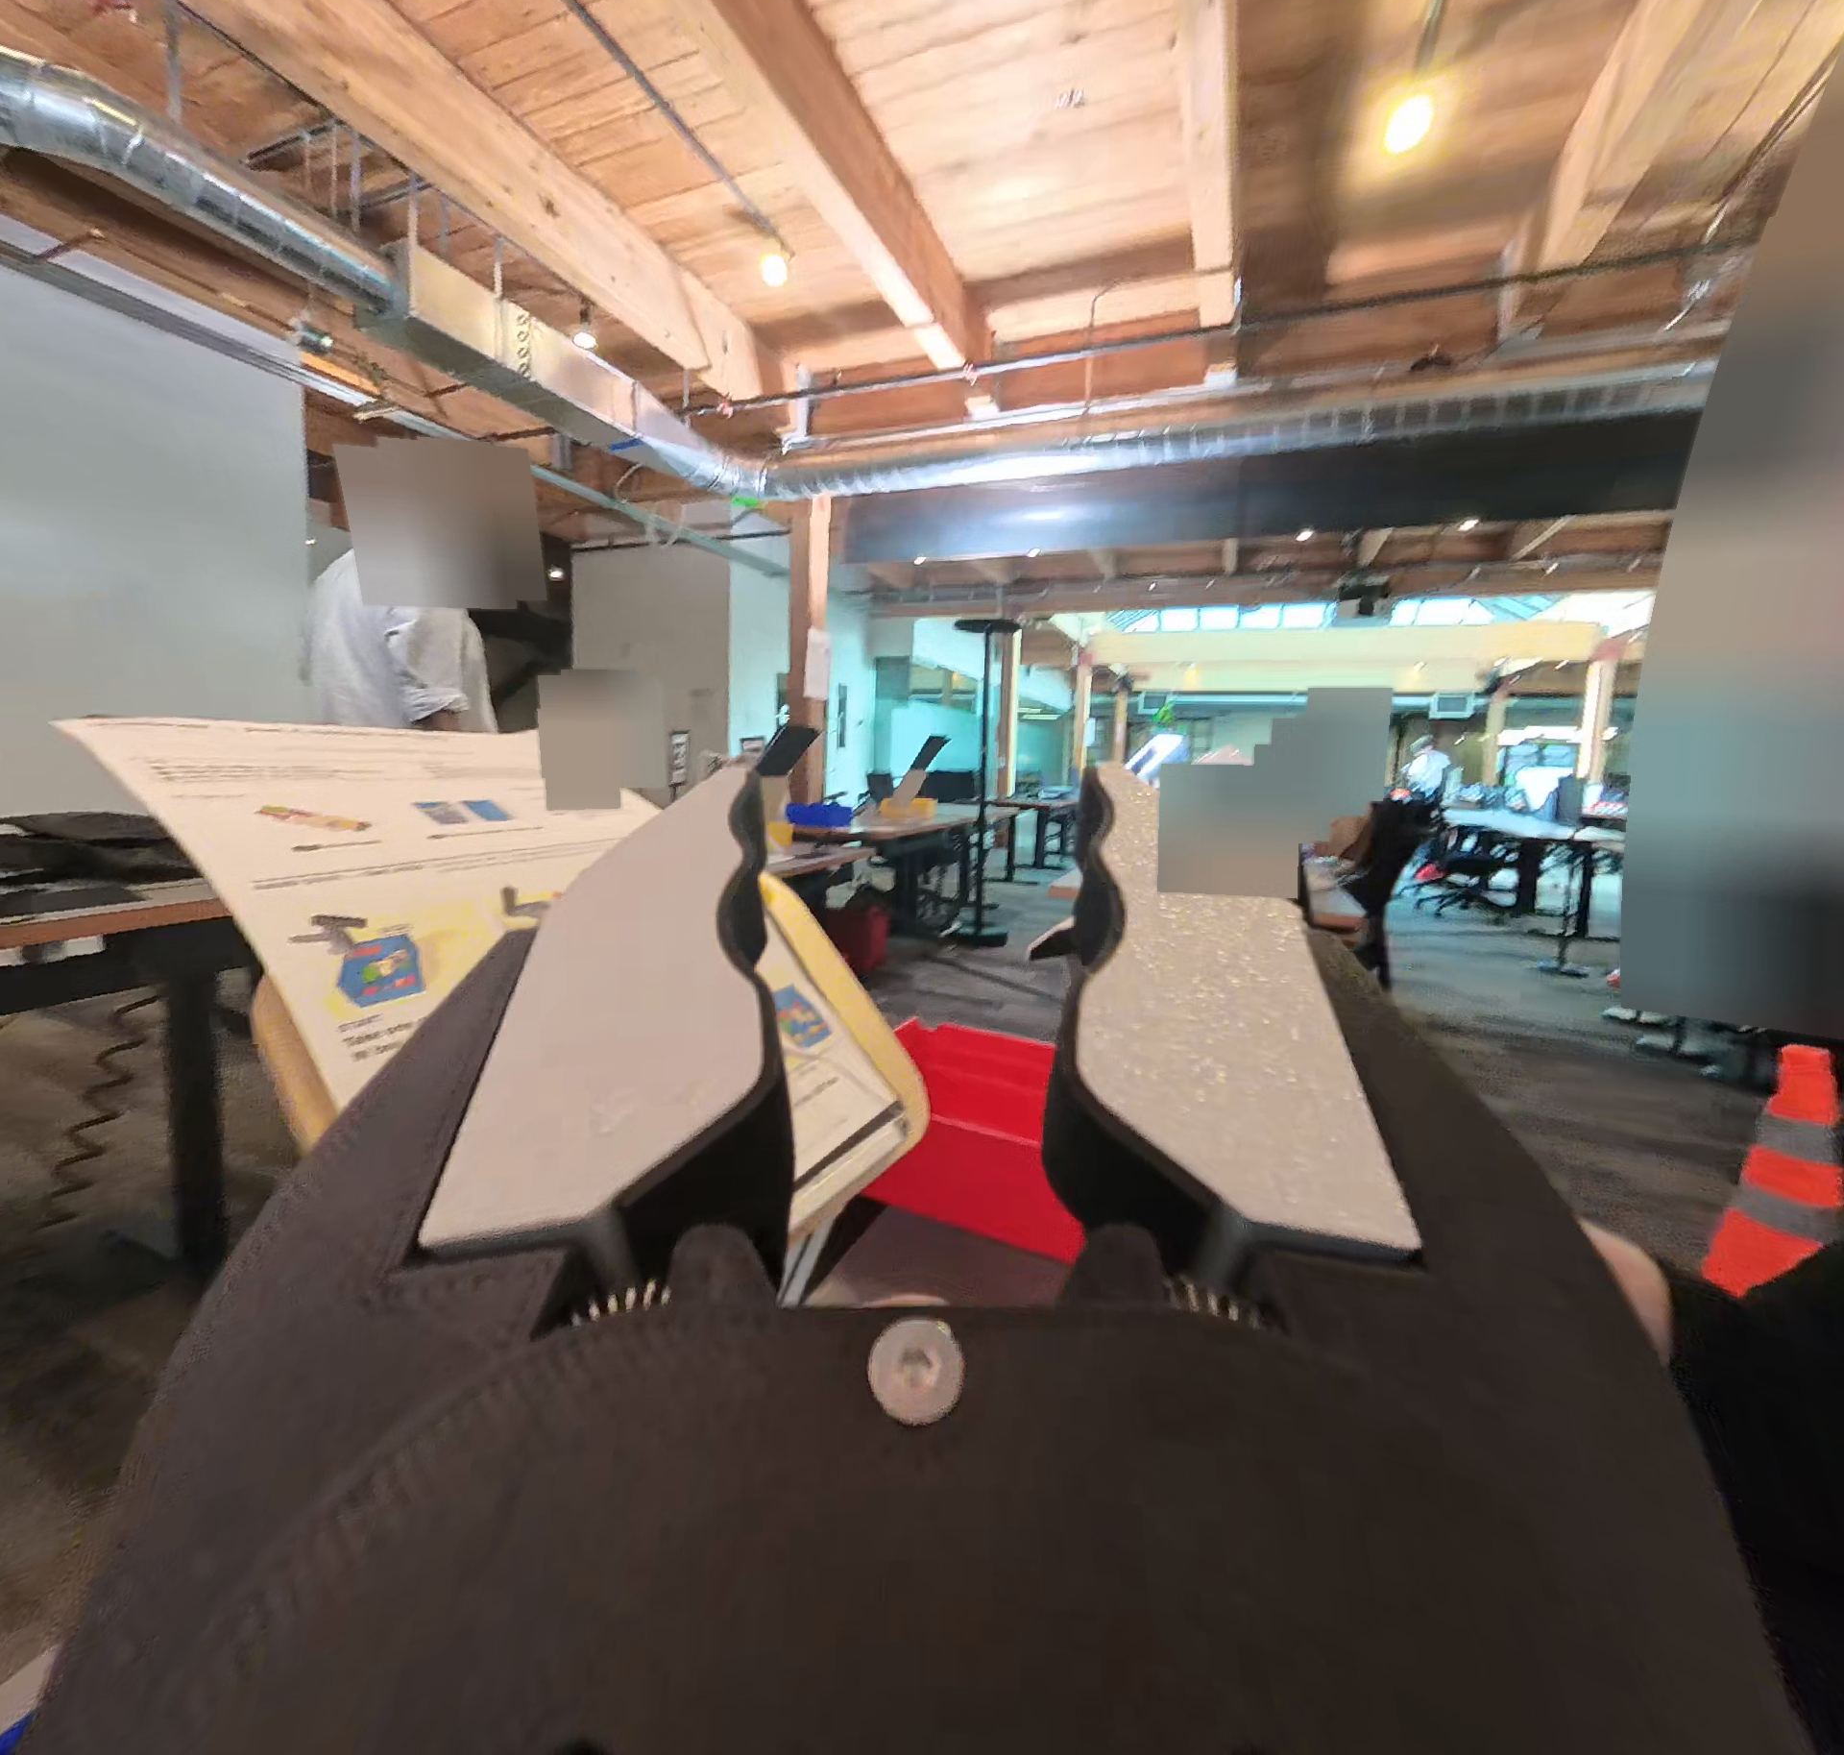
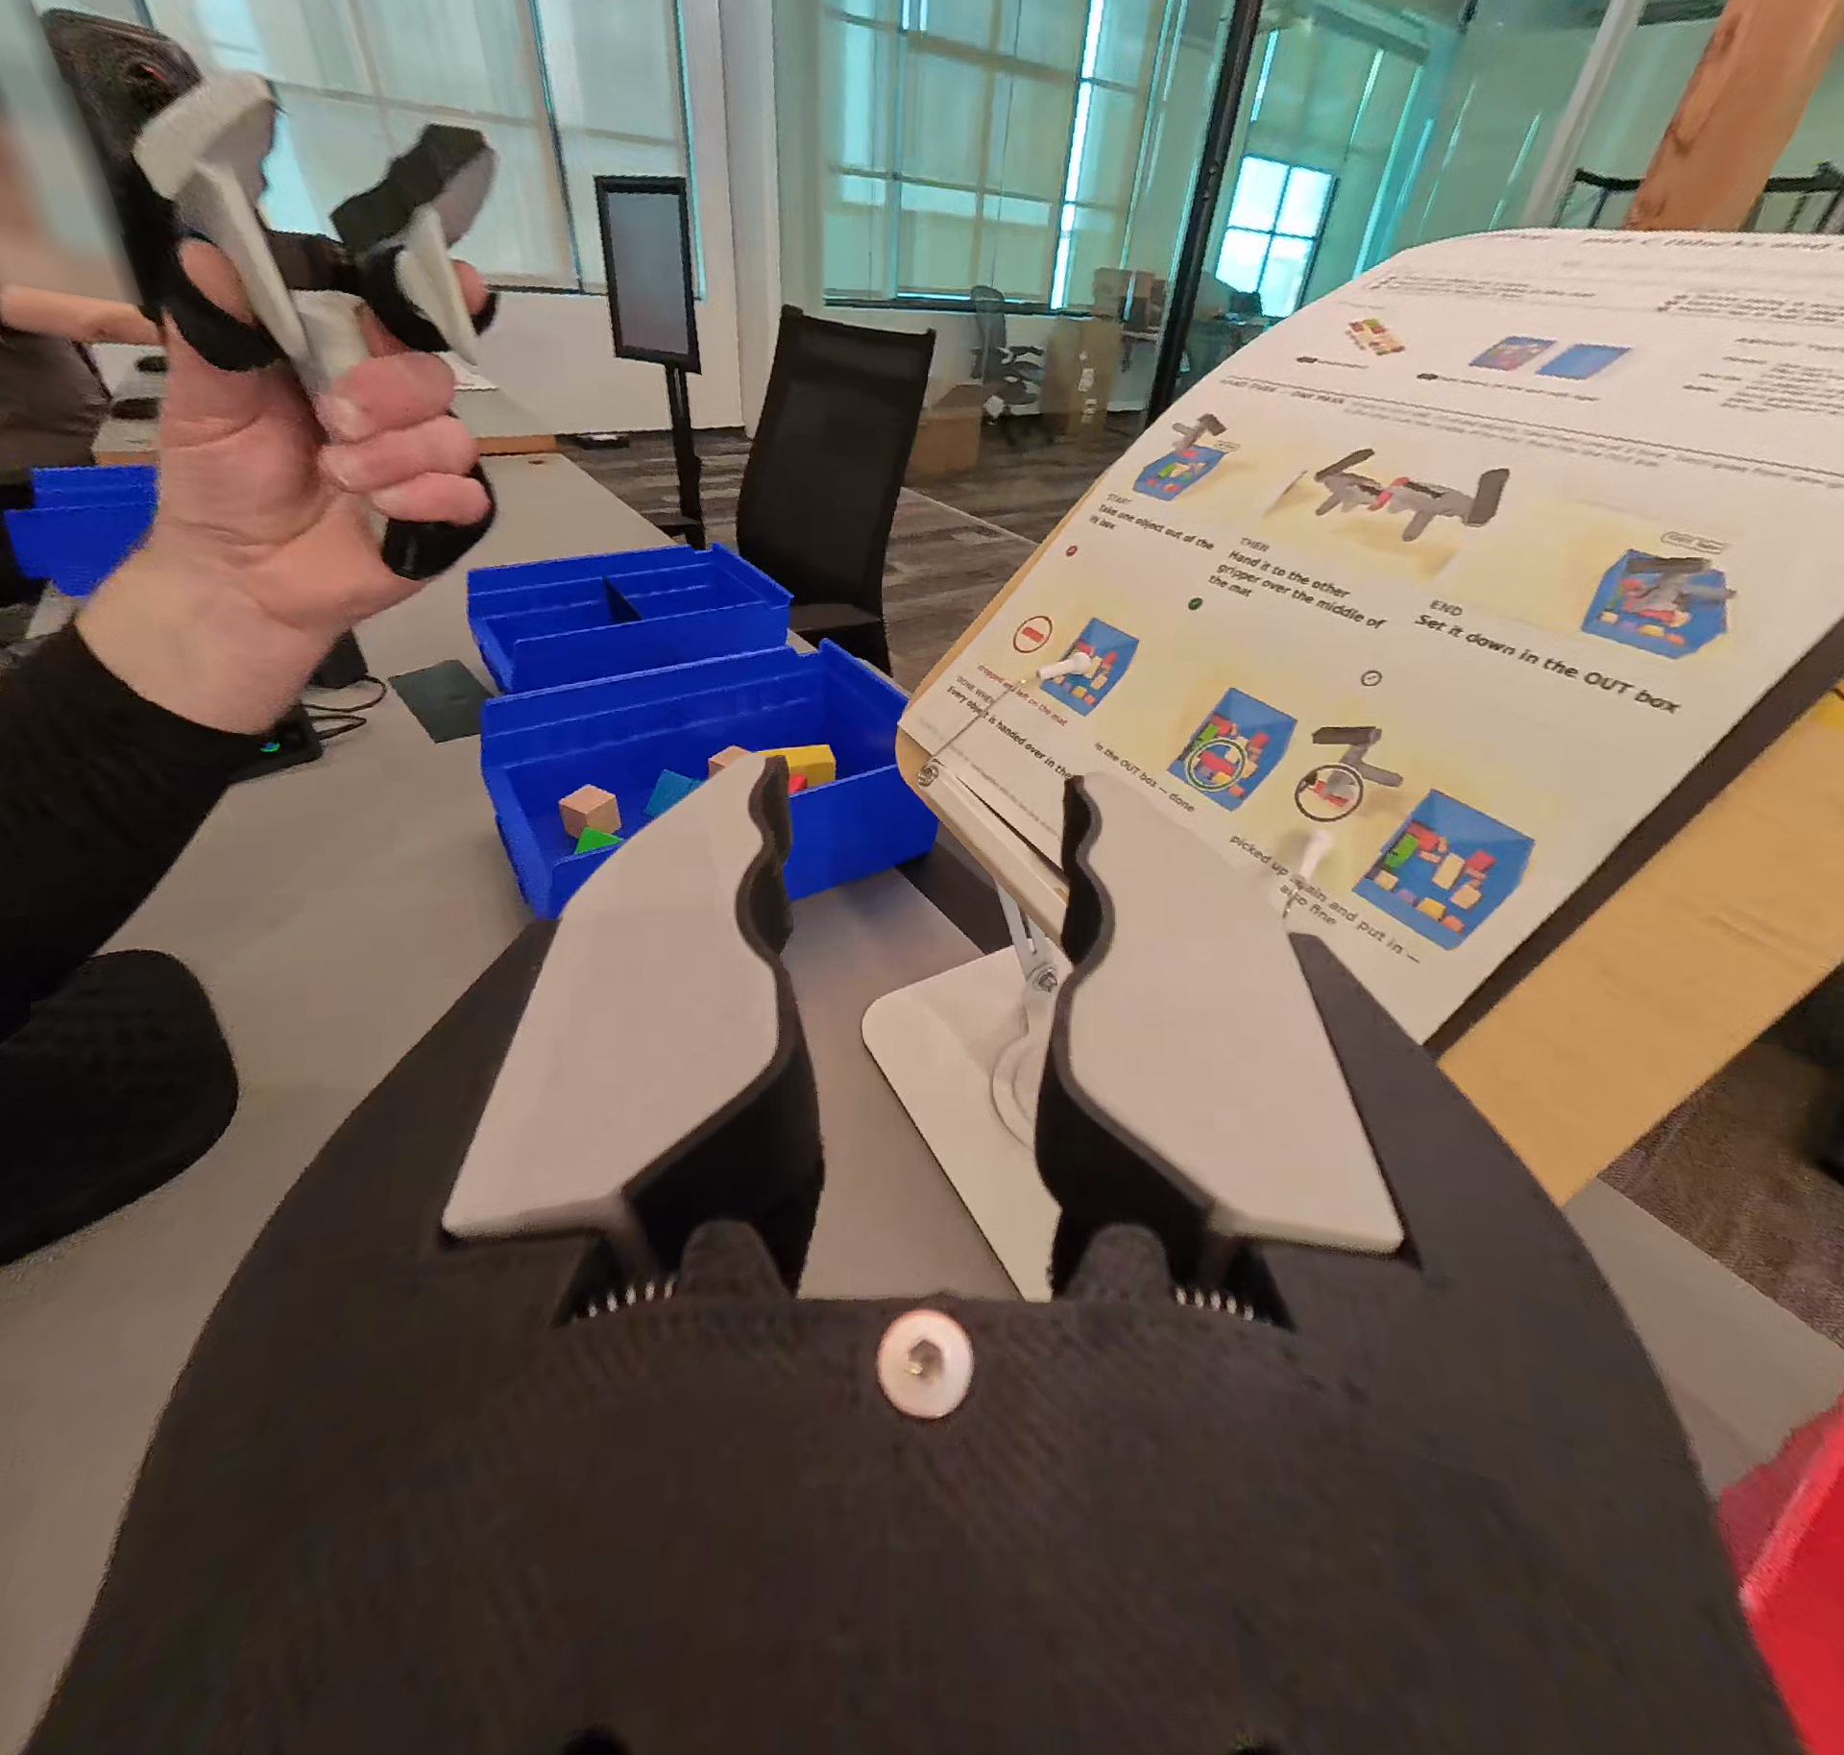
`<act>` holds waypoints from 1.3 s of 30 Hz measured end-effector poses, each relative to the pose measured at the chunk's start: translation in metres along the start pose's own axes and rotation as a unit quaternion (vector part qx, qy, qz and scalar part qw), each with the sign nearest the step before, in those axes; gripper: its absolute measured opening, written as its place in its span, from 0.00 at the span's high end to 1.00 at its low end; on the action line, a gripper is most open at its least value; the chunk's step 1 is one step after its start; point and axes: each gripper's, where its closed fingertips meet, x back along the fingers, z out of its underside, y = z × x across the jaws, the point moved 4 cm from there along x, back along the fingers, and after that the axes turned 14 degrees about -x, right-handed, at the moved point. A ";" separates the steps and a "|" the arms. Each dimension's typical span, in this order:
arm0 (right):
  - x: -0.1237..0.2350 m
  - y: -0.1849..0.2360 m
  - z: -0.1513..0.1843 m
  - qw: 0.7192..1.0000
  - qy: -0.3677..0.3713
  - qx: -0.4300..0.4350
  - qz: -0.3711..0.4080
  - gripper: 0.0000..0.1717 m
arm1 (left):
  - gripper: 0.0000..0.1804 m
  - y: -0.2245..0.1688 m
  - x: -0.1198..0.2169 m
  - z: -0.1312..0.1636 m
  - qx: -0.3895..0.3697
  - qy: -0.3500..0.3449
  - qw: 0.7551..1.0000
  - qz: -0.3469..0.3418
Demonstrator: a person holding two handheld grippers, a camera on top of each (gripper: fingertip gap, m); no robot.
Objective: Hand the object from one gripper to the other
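Both your tongs gape empty: left tongs [image 1: 923, 869] raised high, right tongs [image 2: 923, 869] low over the tabletop [image 2: 299, 909]. The wooden blocks [image 2: 589, 809] lie in the blue bin [image 2: 848, 839], ahead-left of your nearer right tongs.

An open-plan office in a converted loft: a timber-beam ceiling [image 1: 898, 160] with exposed metal ducts [image 1: 200, 170], rows of tables [image 1: 928, 824] and black swivel chairs [image 2: 833, 470], glass partition walls [image 2: 998, 110], and a standing instruction sheet [image 2: 1397, 609].
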 end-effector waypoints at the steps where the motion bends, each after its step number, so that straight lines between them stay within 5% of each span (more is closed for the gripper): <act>1: -0.001 -0.001 -0.001 1.000 0.000 0.000 -0.002 0.70 | 0.66 0.002 -0.001 0.004 -0.007 0.004 1.000 -0.005; 8: -0.012 0.001 -0.009 0.999 0.011 0.037 -0.010 0.70 | 0.58 0.025 0.015 0.013 -0.027 0.013 0.998 -0.061; 14: -0.023 -0.011 0.000 0.999 0.032 0.027 -0.011 0.69 | 0.47 0.058 0.042 0.051 -0.045 0.189 0.970 -0.145; 18: -0.028 -0.025 0.013 0.996 0.071 0.048 0.029 0.69 | 0.44 0.070 0.064 0.093 -0.102 0.380 0.903 -0.174; 23: -0.032 -0.033 0.025 0.993 0.101 0.044 0.045 0.69 | 0.53 0.084 0.097 0.151 -0.050 0.537 0.821 -0.188; 27: -0.036 -0.038 0.032 0.992 0.115 0.034 0.044 0.69 | 0.60 0.097 0.112 0.201 -0.035 0.595 0.785 -0.168; 30: -0.038 -0.040 0.037 0.992 0.121 0.024 0.038 0.69 | 0.60 0.098 0.131 0.238 -0.064 0.670 0.731 -0.112; 36: -0.040 -0.047 0.044 0.991 0.130 0.007 0.034 0.69 | 0.59 0.105 0.149 0.277 -0.110 0.708 0.698 -0.015; 39: -0.040 -0.049 0.046 0.991 0.130 0.000 0.030 0.70 | 0.59 0.115 0.157 0.287 -0.122 0.740 0.661 0.015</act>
